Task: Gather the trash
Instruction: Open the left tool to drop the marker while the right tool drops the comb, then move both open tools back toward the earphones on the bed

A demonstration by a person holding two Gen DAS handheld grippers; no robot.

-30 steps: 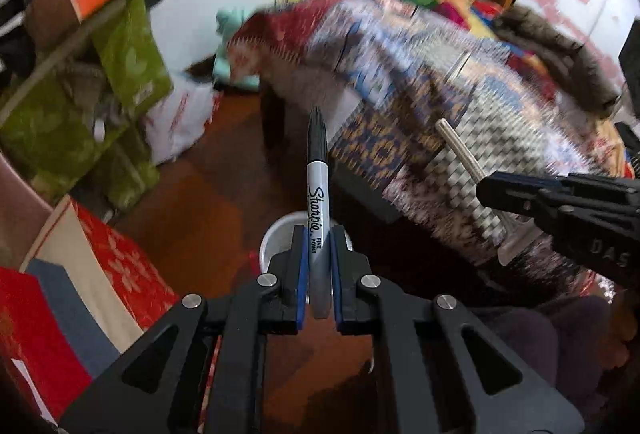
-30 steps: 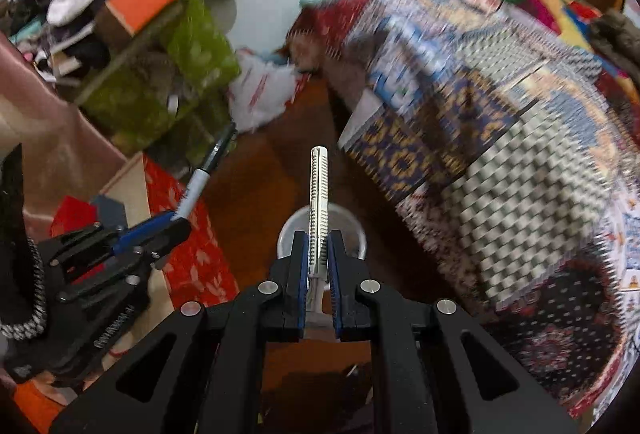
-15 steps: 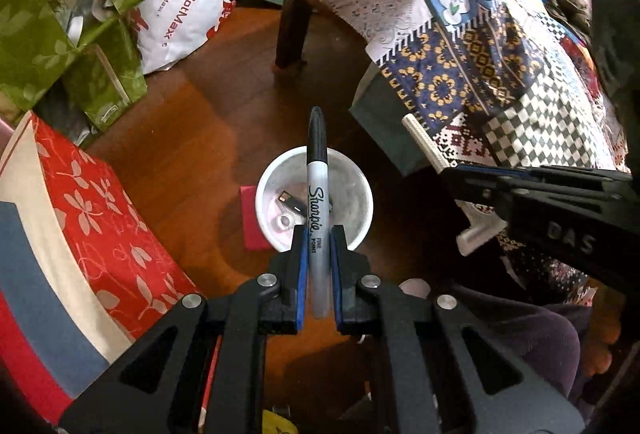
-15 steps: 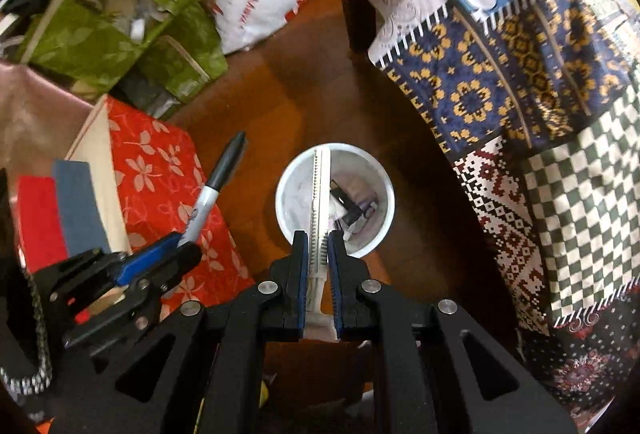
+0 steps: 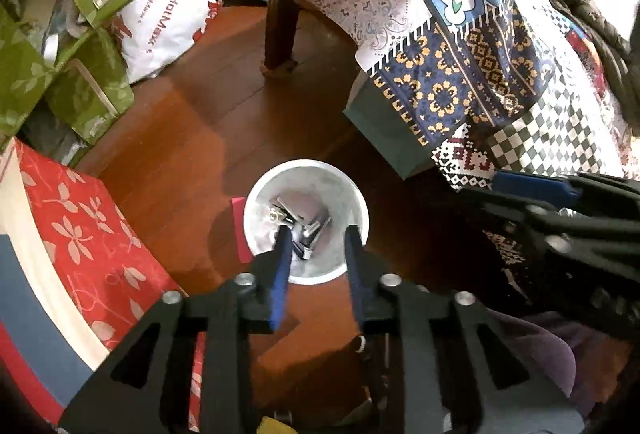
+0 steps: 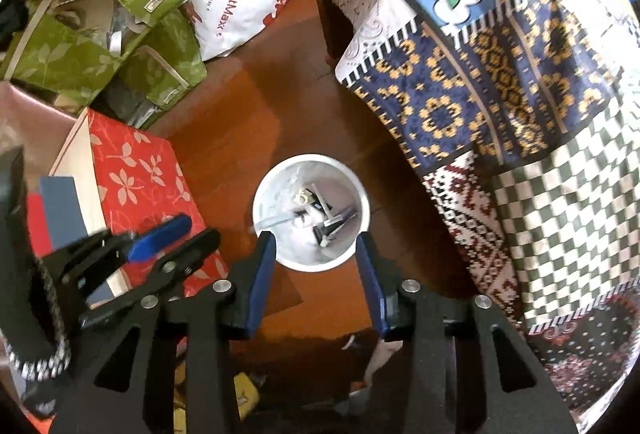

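Note:
A white round bin (image 5: 306, 169) stands on the wooden floor and holds several small pieces of trash, among them a dark marker (image 5: 310, 234). It also shows in the right wrist view (image 6: 312, 163), with the trash (image 6: 332, 222) at its bottom. My left gripper (image 5: 316, 238) is open and empty directly above the bin. My right gripper (image 6: 316, 246) is open and empty above the same bin. The right gripper shows at the right in the left wrist view (image 5: 560, 205); the left gripper shows at the left in the right wrist view (image 6: 160, 246).
A bed with a patchwork quilt (image 5: 460, 53) overhangs on the right, its wooden leg (image 5: 280, 29) behind the bin. A red floral box (image 6: 136, 169) stands left of the bin. Green leaf-print bags (image 6: 100, 13) and a white plastic bag (image 6: 228, 13) lie at back left.
Both grippers have opened above the bin. The marker has left my left gripper and the white comb-like stick has left my right gripper; both dropped into the bin.

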